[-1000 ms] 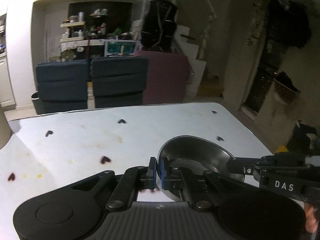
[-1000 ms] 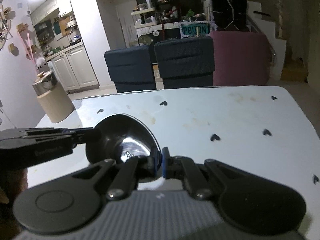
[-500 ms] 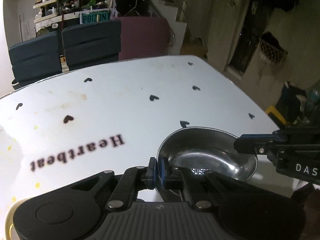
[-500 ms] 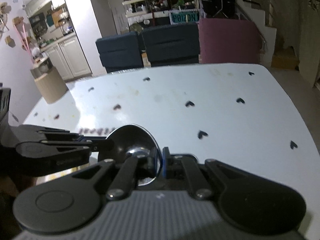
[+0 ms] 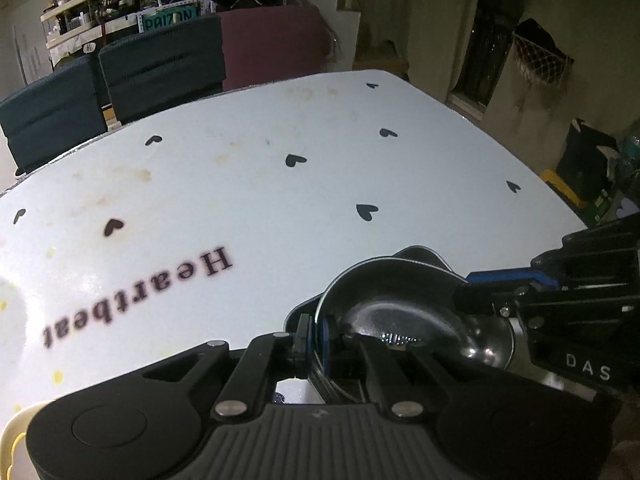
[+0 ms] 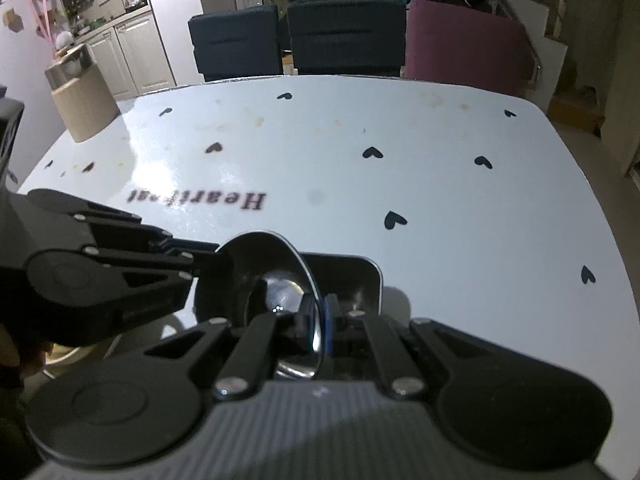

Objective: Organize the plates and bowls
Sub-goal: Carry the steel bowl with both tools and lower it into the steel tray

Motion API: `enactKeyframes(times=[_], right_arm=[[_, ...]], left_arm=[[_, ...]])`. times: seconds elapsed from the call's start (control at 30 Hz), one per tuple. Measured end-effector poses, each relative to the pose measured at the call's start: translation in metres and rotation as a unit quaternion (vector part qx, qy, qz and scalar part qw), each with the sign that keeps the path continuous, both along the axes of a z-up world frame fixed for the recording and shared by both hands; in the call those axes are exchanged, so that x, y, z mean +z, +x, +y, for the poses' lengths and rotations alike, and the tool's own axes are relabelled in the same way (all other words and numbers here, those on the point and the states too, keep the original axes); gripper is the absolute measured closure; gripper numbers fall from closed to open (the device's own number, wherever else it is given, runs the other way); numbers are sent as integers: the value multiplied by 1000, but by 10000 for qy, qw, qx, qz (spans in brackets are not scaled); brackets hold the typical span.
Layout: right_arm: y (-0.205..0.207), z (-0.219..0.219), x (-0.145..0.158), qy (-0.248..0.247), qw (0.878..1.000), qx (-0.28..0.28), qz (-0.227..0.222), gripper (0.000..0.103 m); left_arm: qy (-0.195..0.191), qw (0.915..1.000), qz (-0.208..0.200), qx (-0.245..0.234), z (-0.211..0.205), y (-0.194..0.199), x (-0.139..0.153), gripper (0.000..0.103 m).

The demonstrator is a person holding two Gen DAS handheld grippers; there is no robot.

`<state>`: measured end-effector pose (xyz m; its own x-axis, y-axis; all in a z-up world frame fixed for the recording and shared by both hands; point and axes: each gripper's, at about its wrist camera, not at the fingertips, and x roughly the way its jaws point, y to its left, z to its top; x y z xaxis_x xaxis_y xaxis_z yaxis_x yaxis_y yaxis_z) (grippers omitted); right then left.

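Item: one round shiny steel bowl [image 5: 404,312], held above the near part of a white table [image 5: 280,184] printed with small black hearts and the word "Heartbeat".

Grip: we found the left gripper [image 5: 316,336] clamped together on the bowl's near-left rim, one blue pad inside the wall and one outside. The right gripper [image 6: 318,332] was likewise pinched shut on the opposite rim, the thin metal edge running between its pads.

Orientation: being round, the bowl offered no long axis. In the left wrist view its mouth faced up and towards the camera, the hollow showing a bright reflection. In the right wrist view the bowl [image 6: 276,280] appeared tipped, its rim edge-on and its opening turned left.

Beneath it: a dark rounded-square container [image 6: 360,280] sat just under and beyond the bowl; whether the two touched we could not tell.

Left wrist view only: the right gripper [image 5: 500,280] coming in from the right with white letters "DAS" on its body, and a cream rim [image 5: 16,436] at the near-left corner.

Right wrist view only: the left gripper [image 6: 208,258] reaching in from the left, a beige cylindrical canister [image 6: 84,108] at the table's far-left corner, and white kitchen cabinets [image 6: 136,56] beyond.

Both views: two dark blue chairs [image 6: 296,40] and a maroon chair [image 6: 464,44] at the far edge.
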<state>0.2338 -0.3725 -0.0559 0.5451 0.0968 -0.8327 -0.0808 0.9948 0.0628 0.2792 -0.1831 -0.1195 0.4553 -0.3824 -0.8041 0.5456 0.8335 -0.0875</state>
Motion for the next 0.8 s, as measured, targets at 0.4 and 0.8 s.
enactKeyframes(times=[0.4, 0.8], right_arm=[[15, -7, -21, -3, 9996, -33, 287, 96], [26, -13, -36, 4, 9986, -140, 506, 96]], left_arm=[[128, 9999, 98, -18, -8, 6, -11, 98], [164, 9998, 112, -38, -15, 11, -20, 98]])
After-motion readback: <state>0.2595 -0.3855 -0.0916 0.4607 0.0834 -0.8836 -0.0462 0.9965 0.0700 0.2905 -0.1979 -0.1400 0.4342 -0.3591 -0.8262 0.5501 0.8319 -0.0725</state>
